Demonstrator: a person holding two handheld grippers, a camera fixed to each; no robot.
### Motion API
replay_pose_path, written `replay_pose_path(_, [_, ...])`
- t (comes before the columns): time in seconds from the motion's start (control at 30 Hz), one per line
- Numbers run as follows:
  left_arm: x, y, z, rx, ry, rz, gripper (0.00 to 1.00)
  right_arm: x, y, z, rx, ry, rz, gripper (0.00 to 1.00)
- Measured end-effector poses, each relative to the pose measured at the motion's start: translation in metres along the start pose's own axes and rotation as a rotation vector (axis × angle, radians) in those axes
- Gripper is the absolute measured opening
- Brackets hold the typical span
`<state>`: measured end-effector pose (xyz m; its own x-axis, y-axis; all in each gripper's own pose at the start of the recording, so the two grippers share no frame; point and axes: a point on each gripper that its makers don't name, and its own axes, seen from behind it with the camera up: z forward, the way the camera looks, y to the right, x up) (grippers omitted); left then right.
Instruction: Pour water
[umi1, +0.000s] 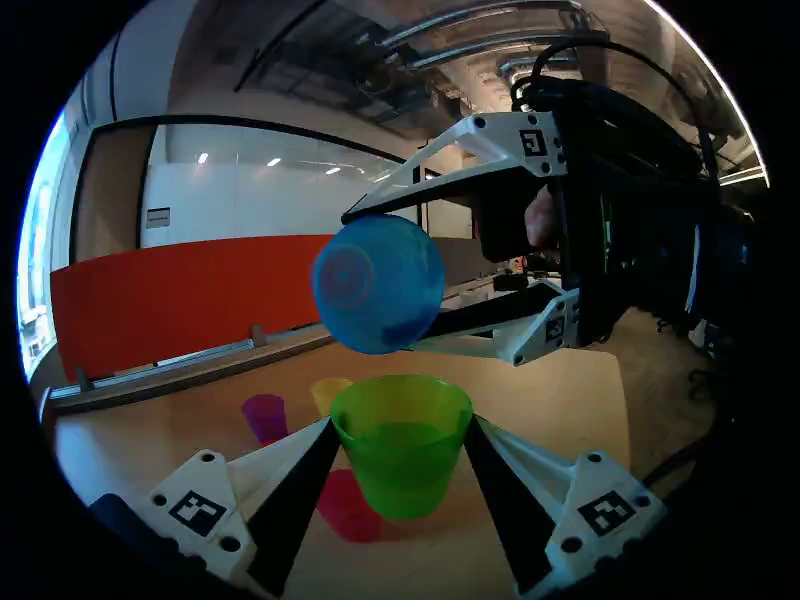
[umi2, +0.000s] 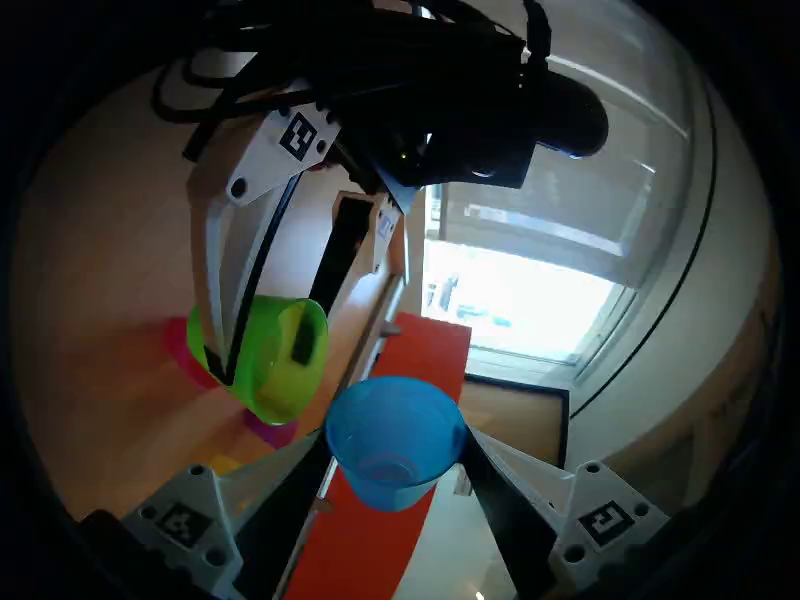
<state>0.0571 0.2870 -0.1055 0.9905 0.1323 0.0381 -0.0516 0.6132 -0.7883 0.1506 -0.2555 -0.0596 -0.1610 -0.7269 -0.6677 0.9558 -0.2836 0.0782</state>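
Left gripper view: the left gripper (umi1: 400, 432) sits low in front, its jaws clenched on the green cup (umi1: 402, 475), one finger pressed to each side of the wall.
Green cup: held upright over the tabletop (umi1: 560, 400) with its mouth facing up. A darker band low inside may be water, though the tinted wall makes it hard to tell.
Right gripper: the right gripper (umi2: 396, 438) has its jaws grasping the blue cup (umi2: 395, 465) from both sides. In the left gripper view it reaches in from the upper right, rolled over, with black cables running from its body.
Blue cup: tipped onto its side just above the green cup's rim and apart from it. Its base is turned toward the left gripper's camera, while in the right gripper view its open mouth faces the camera.
Other cups: a purple cup (umi1: 265, 415) and a yellow cup (umi1: 330, 392) stand on the tabletop behind the green cup. A pink cup (umi1: 348, 508) is nearer, just to the green cup's left and partly hidden by it and by a finger.
Background: a red panel (umi1: 170, 295) runs along the far side of the tabletop, with a glass wall (umi1: 250, 195) above it.
Right gripper view: the scene is rolled, with the tabletop on the left and a bright window (umi2: 510, 290) on the right. The left gripper comes down from the top, and the green cup lies close to the upper left of the blue cup.
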Motion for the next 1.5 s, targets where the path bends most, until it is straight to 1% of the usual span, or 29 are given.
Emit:
replay_pose_path(0.07, [0.0,0.0,0.0,0.001,0.001,-0.001,0.86,0.0,0.0,0.0,-0.002,0.0,0.016,0.92])
replay_pose_path(0.17, [0.0,-0.001,0.0,0.005,0.001,-0.001,0.86,0.0,0.0,0.0,-0.008,0.004,0.073,0.92])
replay_pose_path(0.23, [-0.001,-0.002,-0.001,0.007,-0.001,-0.001,0.86,-0.002,0.0,0.0,-0.015,0.005,0.135,0.92])
replay_pose_path(0.33, [-0.002,-0.002,-0.002,0.009,-0.004,0.0,0.86,-0.006,0.0,-0.001,-0.029,0.003,0.247,0.92])
replay_pose_path(0.43, [-0.003,-0.002,-0.004,0.01,-0.009,0.004,0.86,-0.013,-0.002,-0.004,-0.04,-0.007,0.383,0.92])
replay_pose_path(0.67, [-0.006,-0.004,-0.007,0.013,-0.025,0.007,0.86,-0.022,-0.015,-0.011,-0.047,-0.02,0.767,0.92])
replay_pose_path(0.87, [-0.007,-0.007,-0.009,0.023,-0.034,0.017,0.86,-0.012,-0.028,-0.017,-0.003,0.023,1.062,0.92])
replay_pose_path(0.97, [-0.007,-0.007,-0.01,0.023,-0.035,0.015,0.86,-0.011,-0.028,-0.02,-0.002,0.031,1.184,0.92])
replay_pose_path(1.07, [-0.007,-0.006,-0.011,0.018,-0.037,0.009,0.86,-0.014,-0.031,-0.021,0.0,0.02,1.308,0.92])
replay_pose_path(1.3, [-0.005,-0.007,-0.014,0.023,-0.039,0.012,0.86,-0.015,-0.041,-0.022,0.036,0.021,1.613,0.92])
replay_pose_path(1.37, [-0.005,-0.008,-0.015,0.023,-0.042,0.011,0.86,-0.015,-0.045,-0.023,0.052,0.024,1.692,0.92])
replay_pose_path(1.47, [-0.004,-0.011,-0.017,0.025,-0.043,0.008,0.86,-0.016,-0.051,-0.024,0.071,0.019,1.776,0.92])
replay_pose_path(1.5, [-0.004,-0.012,-0.017,0.028,-0.044,0.007,0.86,-0.017,-0.053,-0.024,0.071,0.016,1.789,0.92])
